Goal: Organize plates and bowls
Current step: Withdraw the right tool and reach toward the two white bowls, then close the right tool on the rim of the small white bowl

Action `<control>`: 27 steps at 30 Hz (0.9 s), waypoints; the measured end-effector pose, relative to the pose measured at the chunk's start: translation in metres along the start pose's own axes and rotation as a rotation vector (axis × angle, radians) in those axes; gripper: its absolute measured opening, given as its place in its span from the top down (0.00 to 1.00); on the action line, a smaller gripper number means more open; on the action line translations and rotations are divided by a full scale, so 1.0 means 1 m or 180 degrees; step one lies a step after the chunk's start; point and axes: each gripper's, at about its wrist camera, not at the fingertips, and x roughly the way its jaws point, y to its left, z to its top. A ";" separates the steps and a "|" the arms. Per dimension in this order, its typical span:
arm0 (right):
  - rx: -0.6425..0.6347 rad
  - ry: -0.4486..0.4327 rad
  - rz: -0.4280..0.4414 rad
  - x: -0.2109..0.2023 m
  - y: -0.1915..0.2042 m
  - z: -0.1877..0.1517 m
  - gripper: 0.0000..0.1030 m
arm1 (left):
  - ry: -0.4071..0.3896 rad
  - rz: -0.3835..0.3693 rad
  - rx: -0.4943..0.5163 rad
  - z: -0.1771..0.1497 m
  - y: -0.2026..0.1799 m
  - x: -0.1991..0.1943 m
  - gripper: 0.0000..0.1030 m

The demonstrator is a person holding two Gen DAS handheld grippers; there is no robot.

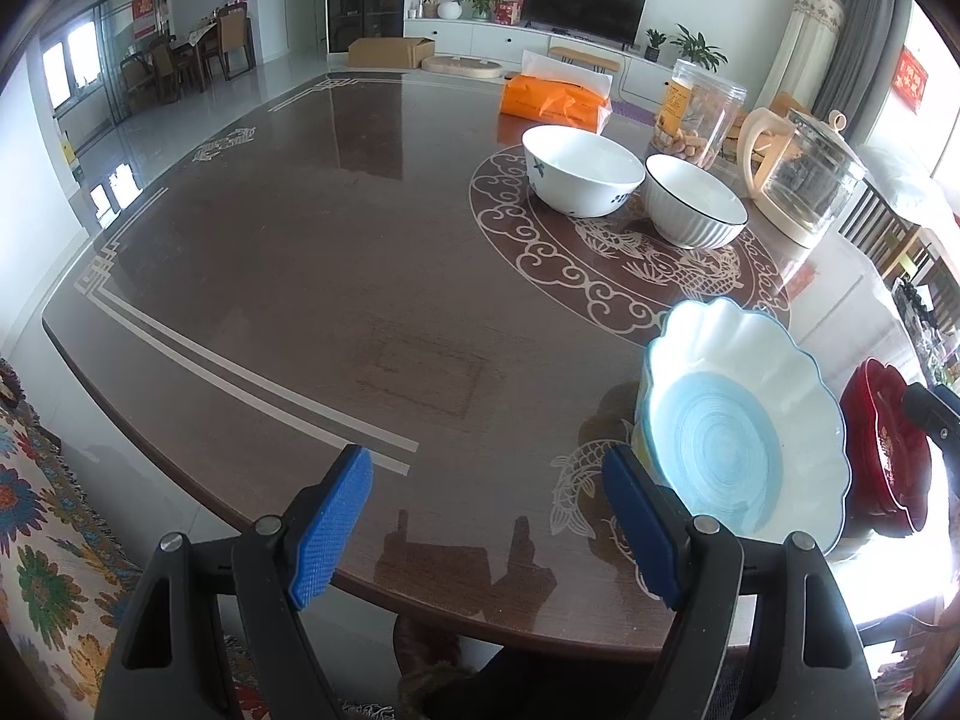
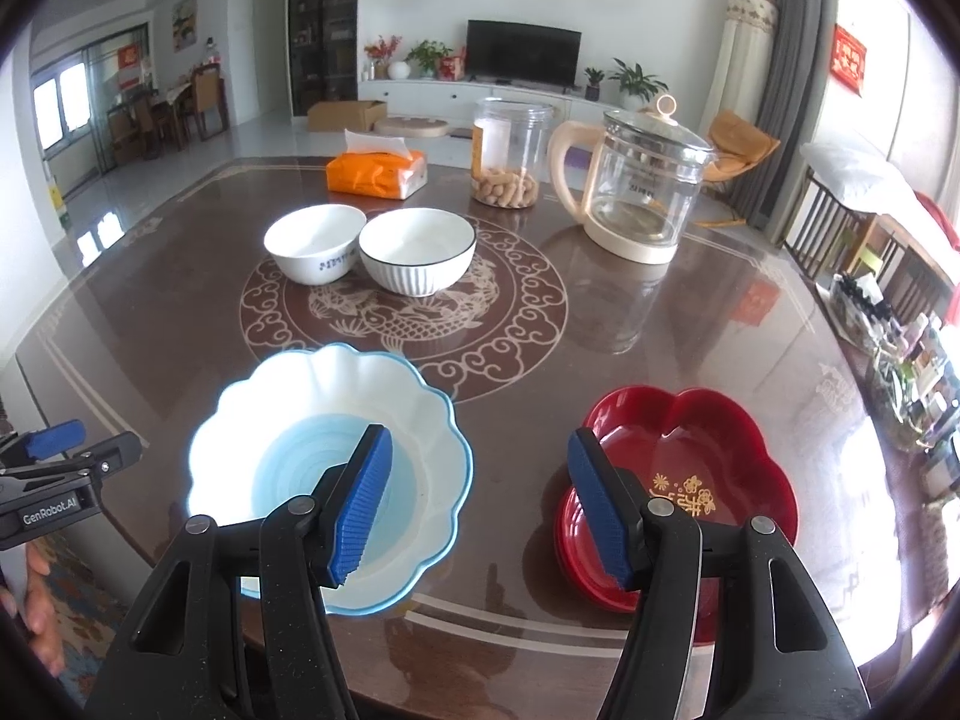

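Note:
A scalloped white bowl with a blue centre (image 1: 744, 420) (image 2: 312, 420) sits near the table's front edge. A red flower-shaped plate (image 2: 714, 462) (image 1: 888, 456) lies to its right, seemingly on another red plate. Two white bowls stand side by side further back: a plain one with blue marks (image 1: 579, 168) (image 2: 315, 249) and a ribbed one with a dark rim (image 1: 696, 198) (image 2: 417, 255). My left gripper (image 1: 486, 516) is open and empty, just left of the scalloped bowl. My right gripper (image 2: 480, 504) is open and empty, above the gap between scalloped bowl and red plate.
On the dark glass-topped table (image 1: 336, 276) stand an orange tissue pack (image 2: 375, 171), a clear jar of snacks (image 2: 507, 153) and a glass kettle (image 2: 636, 180) at the back. A patterned cloth (image 1: 42, 498) lies left of the table.

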 end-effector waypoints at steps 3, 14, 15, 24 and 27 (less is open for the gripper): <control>0.0060 0.0097 0.0080 0.008 -0.002 0.004 0.37 | 0.0040 -0.0011 -0.0042 0.002 0.008 0.004 0.24; 0.0353 0.0463 0.0548 0.035 -0.003 0.024 0.37 | 0.0200 -0.0077 -0.0070 0.022 0.032 0.024 0.24; 0.0406 0.0507 0.0622 0.039 -0.004 0.029 0.37 | 0.0225 -0.0129 -0.0073 0.028 0.033 0.026 0.24; 0.1009 0.1239 0.1596 0.112 0.024 0.104 0.37 | 0.0203 -0.0485 -0.0174 0.161 0.033 0.068 0.24; 0.1065 0.1257 0.1527 0.140 0.041 0.129 0.37 | 0.0334 -0.0528 -0.0137 0.204 0.027 0.098 0.24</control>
